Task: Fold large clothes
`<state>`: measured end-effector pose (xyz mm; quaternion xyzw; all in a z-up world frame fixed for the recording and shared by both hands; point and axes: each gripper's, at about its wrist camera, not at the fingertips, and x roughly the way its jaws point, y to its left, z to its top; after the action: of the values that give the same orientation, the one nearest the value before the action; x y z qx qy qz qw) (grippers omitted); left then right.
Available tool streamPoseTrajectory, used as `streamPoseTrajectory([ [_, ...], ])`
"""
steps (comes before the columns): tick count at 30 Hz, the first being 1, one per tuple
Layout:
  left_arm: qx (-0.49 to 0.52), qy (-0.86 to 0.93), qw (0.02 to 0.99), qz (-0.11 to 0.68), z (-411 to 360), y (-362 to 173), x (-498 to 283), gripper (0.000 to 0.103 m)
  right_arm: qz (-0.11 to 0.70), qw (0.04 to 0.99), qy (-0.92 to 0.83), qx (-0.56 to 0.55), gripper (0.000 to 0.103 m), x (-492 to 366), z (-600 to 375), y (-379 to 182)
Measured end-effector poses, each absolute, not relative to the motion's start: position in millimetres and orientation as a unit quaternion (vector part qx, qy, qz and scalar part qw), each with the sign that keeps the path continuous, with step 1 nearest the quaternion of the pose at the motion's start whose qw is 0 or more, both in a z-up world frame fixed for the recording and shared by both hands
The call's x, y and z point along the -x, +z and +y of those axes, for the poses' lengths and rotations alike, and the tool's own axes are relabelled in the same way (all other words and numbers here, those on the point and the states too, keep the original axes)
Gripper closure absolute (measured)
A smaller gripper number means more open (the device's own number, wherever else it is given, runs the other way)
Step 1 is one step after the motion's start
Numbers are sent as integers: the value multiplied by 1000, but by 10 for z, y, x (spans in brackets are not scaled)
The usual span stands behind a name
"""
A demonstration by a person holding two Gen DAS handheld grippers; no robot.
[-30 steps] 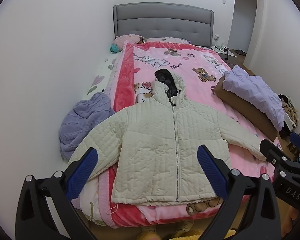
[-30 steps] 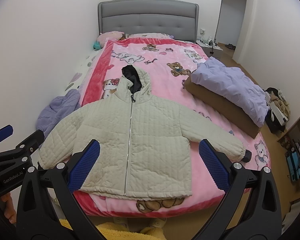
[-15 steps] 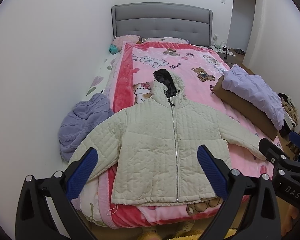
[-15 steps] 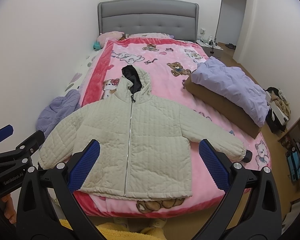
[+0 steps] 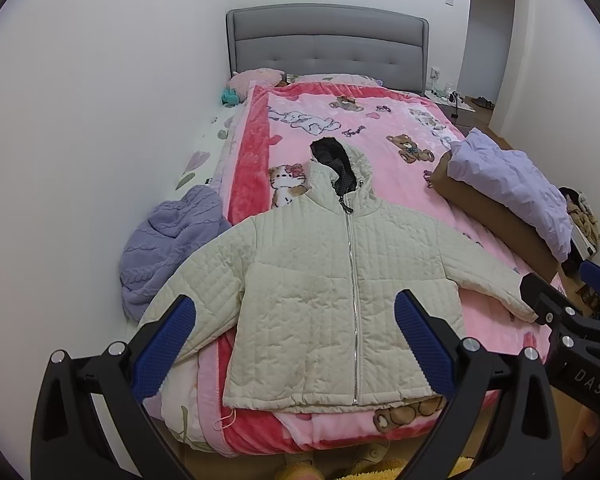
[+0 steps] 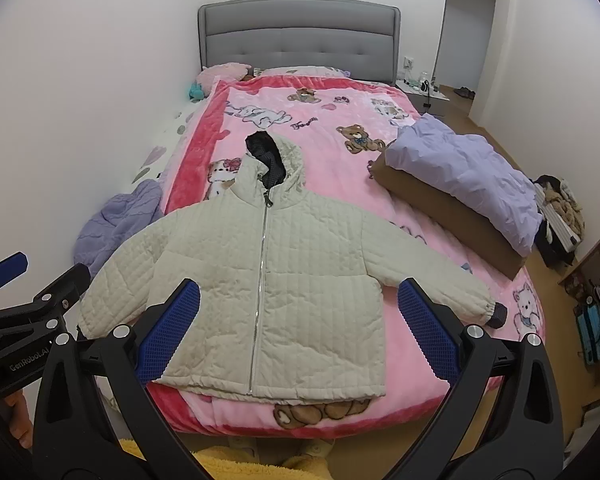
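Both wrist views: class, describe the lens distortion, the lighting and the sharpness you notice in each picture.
Left wrist view: fisheye bends the walls and headboard, dark corners ring the frame; light is soft and even on the jacket, which looks sharp. Right wrist view: same curved edges and vignette; the pink blanket shows mild sheen, no harsh shadows; the open right claw looms large up close.

pink cartoon blanket [image 5: 379,140], grey headboard [image 5: 327,44], lilac knit sweater [image 5: 168,244], lavender duvet [image 6: 467,172]
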<state>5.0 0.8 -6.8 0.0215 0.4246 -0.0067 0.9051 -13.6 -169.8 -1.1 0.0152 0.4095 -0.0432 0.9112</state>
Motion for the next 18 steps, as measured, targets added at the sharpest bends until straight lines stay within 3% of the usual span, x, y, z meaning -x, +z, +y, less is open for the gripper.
streamPoseTrajectory([
  [18, -20, 2, 906, 423, 20, -98, -101, 5, 412, 910, -44, -18, 8, 58, -1724, -33],
])
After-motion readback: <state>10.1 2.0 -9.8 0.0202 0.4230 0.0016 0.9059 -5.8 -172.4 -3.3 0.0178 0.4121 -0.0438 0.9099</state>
